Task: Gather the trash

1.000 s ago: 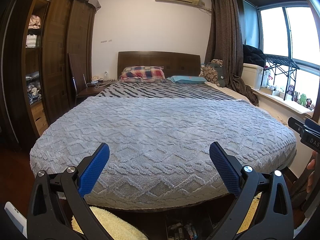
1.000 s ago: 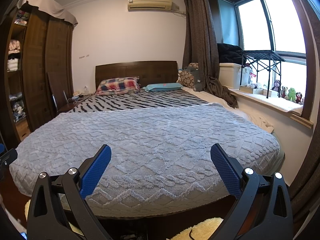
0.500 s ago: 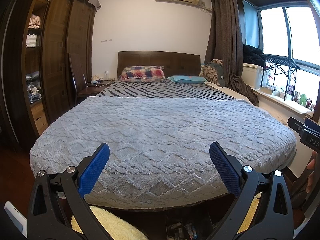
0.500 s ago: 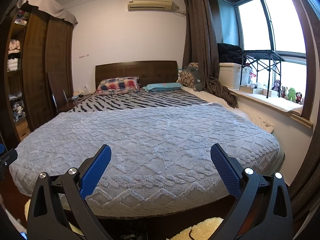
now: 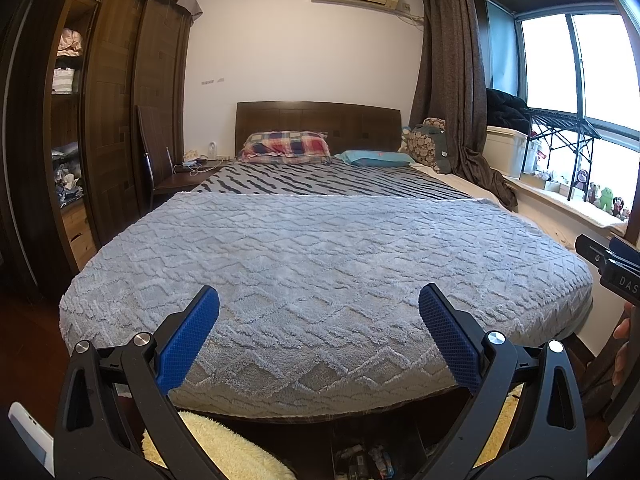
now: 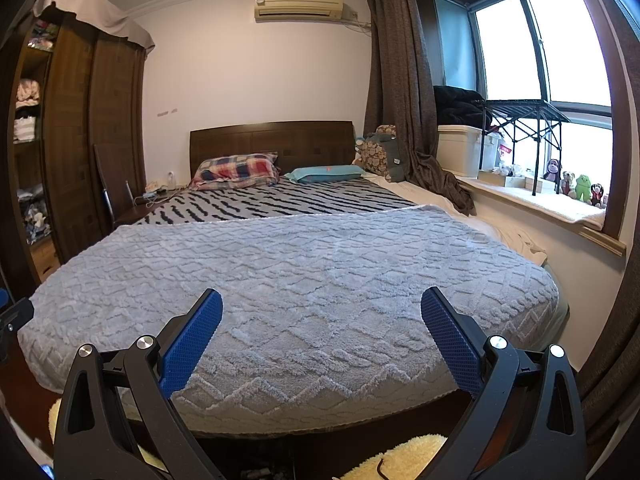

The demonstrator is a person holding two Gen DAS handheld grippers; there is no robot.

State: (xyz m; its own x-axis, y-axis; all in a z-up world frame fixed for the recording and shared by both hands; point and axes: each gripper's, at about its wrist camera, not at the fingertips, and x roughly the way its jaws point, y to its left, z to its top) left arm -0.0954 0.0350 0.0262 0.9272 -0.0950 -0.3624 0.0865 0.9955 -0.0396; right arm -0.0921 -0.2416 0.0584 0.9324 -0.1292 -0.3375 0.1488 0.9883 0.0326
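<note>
From the left wrist, our left gripper is wide apart, empty, above the fuzzy grey blanket. From the right wrist, our right gripper too. We see no trash anywhere, so we should look slowly.

Blanket is grey plush cloth with a raised zigzag weave, matt; sheet beyond it is smooth striped cloth. Headboard and wardrobe are dark wood with a low sheen, curtain is coarse brown cloth, rug is fluffy yellow pile. Left gripper and right gripper: matt black plastic frames, bright metal screws, blue pads with a fine knurled texture.
</note>
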